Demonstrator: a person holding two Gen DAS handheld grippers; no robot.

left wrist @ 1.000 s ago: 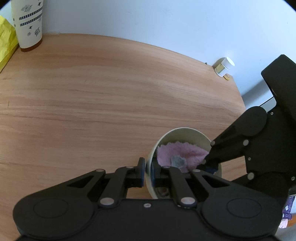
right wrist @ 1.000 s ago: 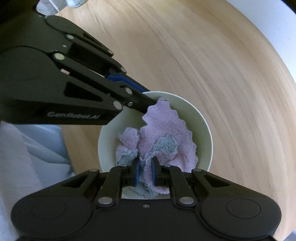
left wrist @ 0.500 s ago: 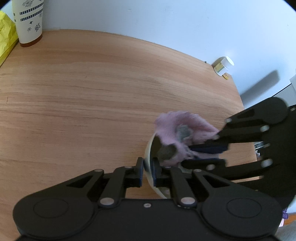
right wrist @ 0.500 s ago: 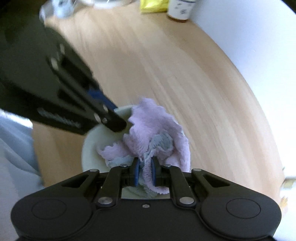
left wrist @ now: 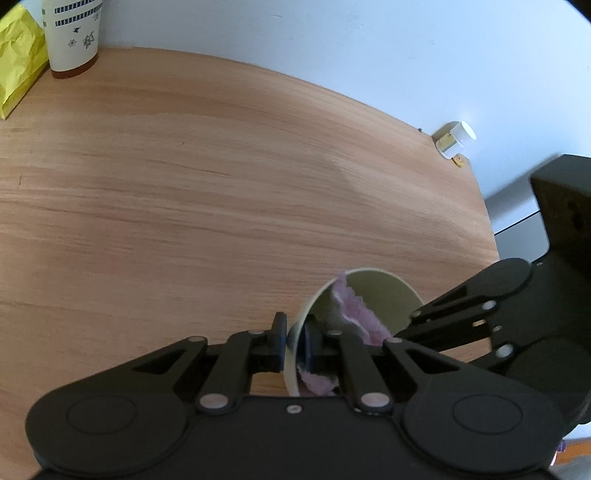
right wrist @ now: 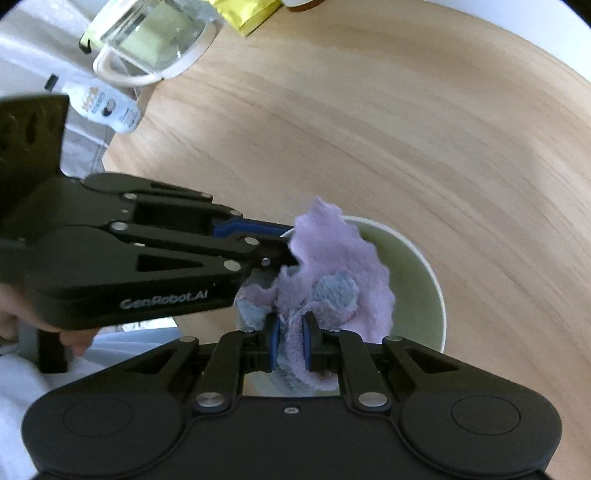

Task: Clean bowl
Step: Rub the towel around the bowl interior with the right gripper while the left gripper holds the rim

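Note:
A pale cream bowl (left wrist: 384, 291) stands on the wooden table. My left gripper (left wrist: 294, 341) is shut on the bowl's near rim, one finger outside and one inside. My right gripper (right wrist: 290, 341) is shut on a pink and grey cloth (right wrist: 332, 266), which is pressed inside the bowl (right wrist: 417, 273) against its left wall. The cloth (left wrist: 354, 314) shows in the left wrist view along the inner wall. The right gripper (left wrist: 391, 336) reaches into the bowl from the right. The left gripper (right wrist: 280, 243) shows at the bowl's left rim.
A patterned paper cup (left wrist: 72, 35) and a yellow bag (left wrist: 16, 70) stand at the table's far left. A small white jar (left wrist: 454, 138) sits at the far right edge. A glass jug (right wrist: 155, 40) and a small bottle (right wrist: 107, 107) lie off the table's left side.
The cloth rose above the bowl half a second ago and is now back down inside, against the left wall. The left gripper still holds the rim.

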